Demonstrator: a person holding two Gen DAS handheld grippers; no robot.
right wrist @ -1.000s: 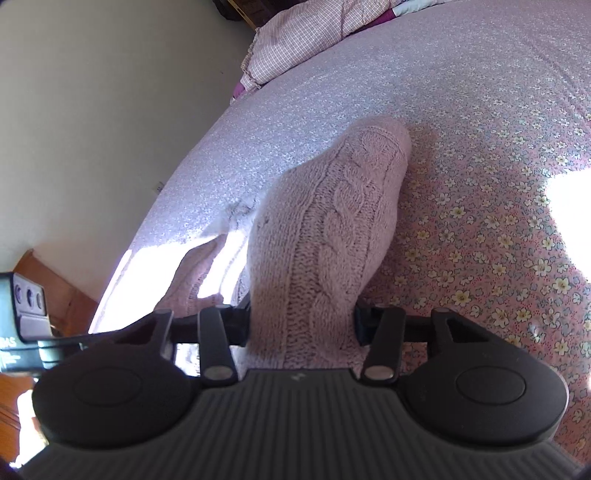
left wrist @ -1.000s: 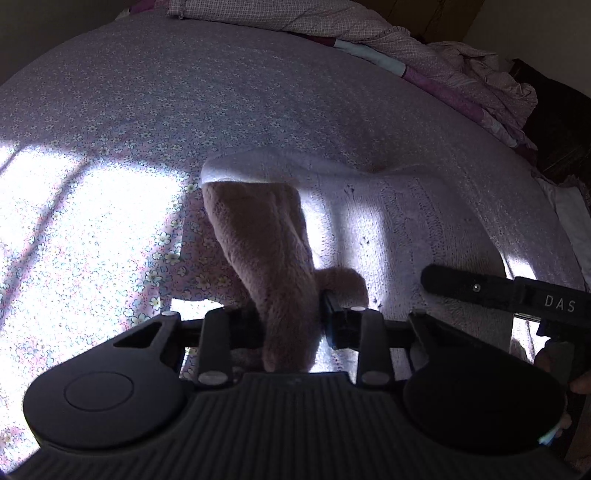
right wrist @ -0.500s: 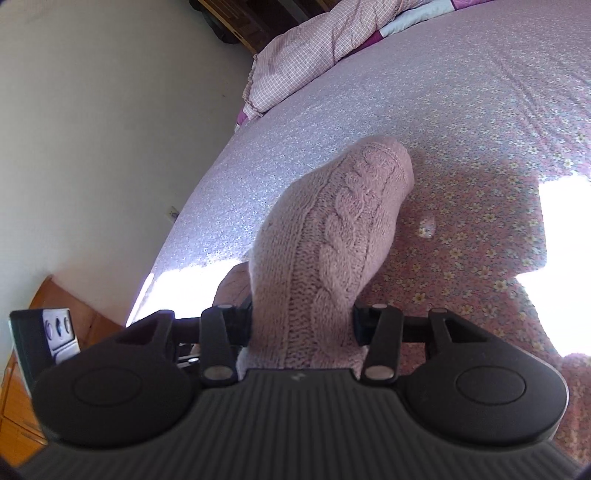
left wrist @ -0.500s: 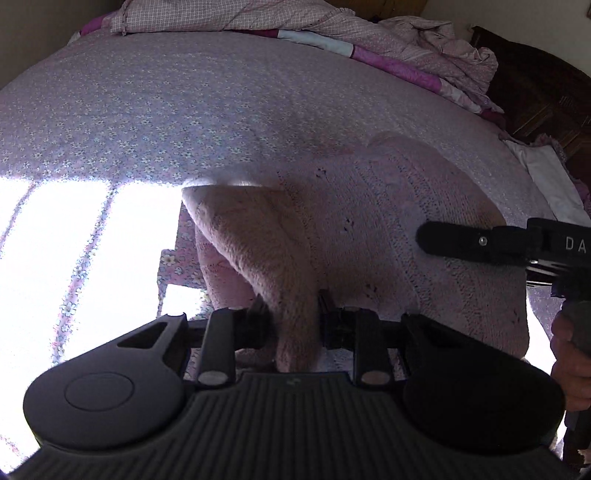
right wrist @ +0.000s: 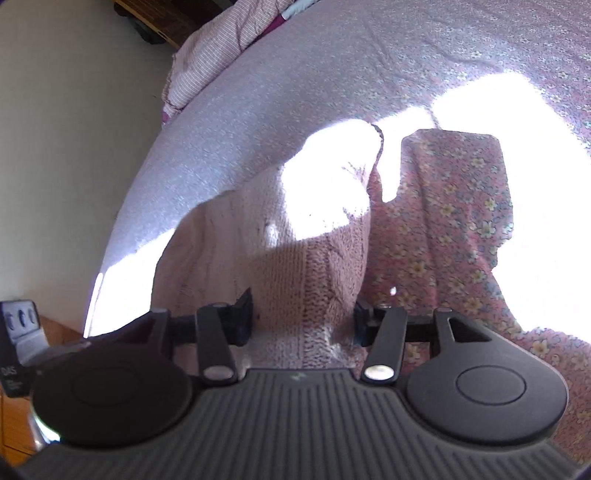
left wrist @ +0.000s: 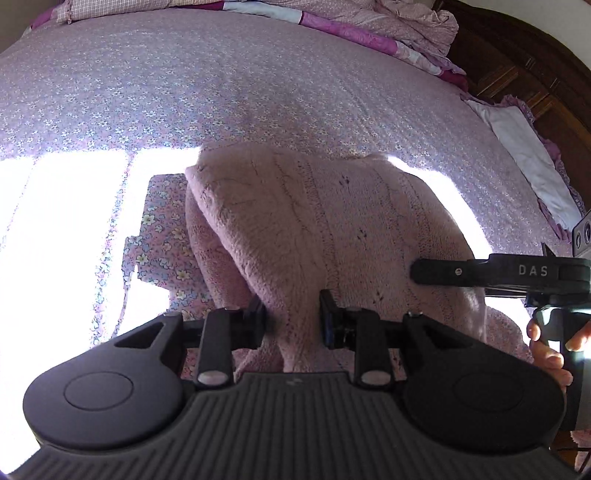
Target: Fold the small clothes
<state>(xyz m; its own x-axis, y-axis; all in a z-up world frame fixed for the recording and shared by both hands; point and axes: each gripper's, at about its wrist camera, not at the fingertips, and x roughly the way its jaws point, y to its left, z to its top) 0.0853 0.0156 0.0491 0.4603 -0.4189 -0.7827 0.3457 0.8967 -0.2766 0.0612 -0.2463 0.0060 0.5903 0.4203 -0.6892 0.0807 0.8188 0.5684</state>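
The fold looks about half made: the pale pink cable-knit sweater (left wrist: 332,221) is doubled over on the flowered lilac bedspread (left wrist: 184,92), its upper layer draped ahead of both claws, and what seems left is to lay the carried edge flat, let go and smooth or fold again. The left gripper (left wrist: 293,314) has a bunched thickness of knit between its narrowly parted jaws, the pads pressing on it, the rest of the garment spreading forward and to its right. The right gripper (right wrist: 303,317) stands wider, about half apart; its jaws have just been opening, the ribbed hem lies between them, and its right pad appears to stand just clear of the wool, so the hold looks loosened. The knit is thick, soft and fuzzy with raised cable ropes, likely to slump and stretch under its own weight. Strong sun patches wash out parts of cloth. Beyond the claws a checked pink quilt (left wrist: 147,7) is heaped at the far edge of the bed
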